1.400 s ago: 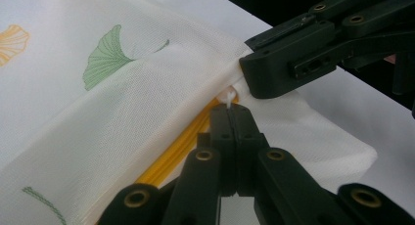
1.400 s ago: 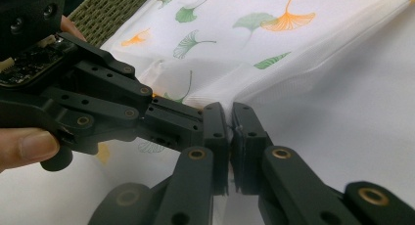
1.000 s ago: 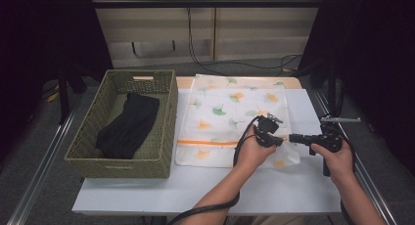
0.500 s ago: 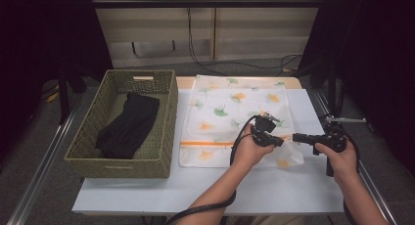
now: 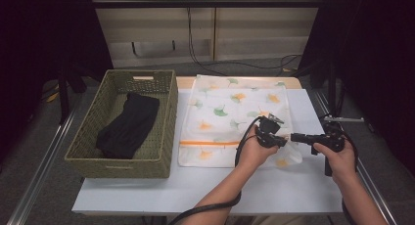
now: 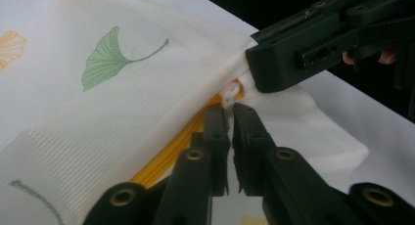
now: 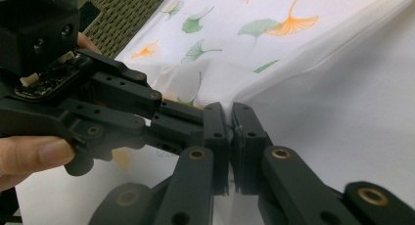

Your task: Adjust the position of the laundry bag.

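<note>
Since the earlier frame the left gripper (image 5: 283, 141) has edged toward the right gripper (image 5: 295, 136) at the mesh laundry bag (image 5: 230, 112) on the counter (image 5: 274, 191). Its jaws have just been closing at the white zipper pull (image 6: 229, 94). Right jaws clench the bag's corner, likely bracing it.

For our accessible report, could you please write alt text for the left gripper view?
Two black tongs meet at the orange zipper of a white mesh laundry bag printed with ginkgo leaves: the left tongs at the white zipper pull, the right tongs pinching the fabric just beyond it.
</note>
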Demonstrator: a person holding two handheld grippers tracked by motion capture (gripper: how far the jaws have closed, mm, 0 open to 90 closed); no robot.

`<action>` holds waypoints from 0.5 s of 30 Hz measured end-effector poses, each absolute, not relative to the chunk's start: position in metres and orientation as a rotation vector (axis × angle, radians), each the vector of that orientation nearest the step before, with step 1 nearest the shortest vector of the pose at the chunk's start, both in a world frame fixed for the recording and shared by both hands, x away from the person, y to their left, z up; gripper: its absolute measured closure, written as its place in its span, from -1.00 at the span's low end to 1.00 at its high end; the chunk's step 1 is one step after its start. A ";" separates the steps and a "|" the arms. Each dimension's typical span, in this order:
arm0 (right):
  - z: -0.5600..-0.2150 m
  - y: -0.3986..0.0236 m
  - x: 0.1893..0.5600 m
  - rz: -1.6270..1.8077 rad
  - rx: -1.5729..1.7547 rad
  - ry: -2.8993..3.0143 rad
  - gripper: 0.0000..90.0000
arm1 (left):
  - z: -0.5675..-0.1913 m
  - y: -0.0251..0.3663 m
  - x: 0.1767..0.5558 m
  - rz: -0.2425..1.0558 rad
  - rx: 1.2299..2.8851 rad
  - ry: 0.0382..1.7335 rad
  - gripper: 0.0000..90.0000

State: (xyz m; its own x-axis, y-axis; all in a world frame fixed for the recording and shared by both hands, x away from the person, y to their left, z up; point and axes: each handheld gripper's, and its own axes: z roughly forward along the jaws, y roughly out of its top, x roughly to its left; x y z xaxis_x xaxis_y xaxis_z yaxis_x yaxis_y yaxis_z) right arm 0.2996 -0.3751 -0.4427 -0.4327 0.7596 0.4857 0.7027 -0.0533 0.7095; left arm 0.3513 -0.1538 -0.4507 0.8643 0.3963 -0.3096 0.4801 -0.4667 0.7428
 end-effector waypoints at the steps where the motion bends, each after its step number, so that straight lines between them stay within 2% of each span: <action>1: -0.442 -0.375 0.299 1.529 1.645 2.119 0.93 | -0.450 -0.154 0.352 -0.109 2.114 0.634 0.99; 15: -0.442 -0.373 0.299 1.534 1.649 2.117 0.93 | -0.447 -0.152 0.349 -0.118 2.128 0.683 1.00</action>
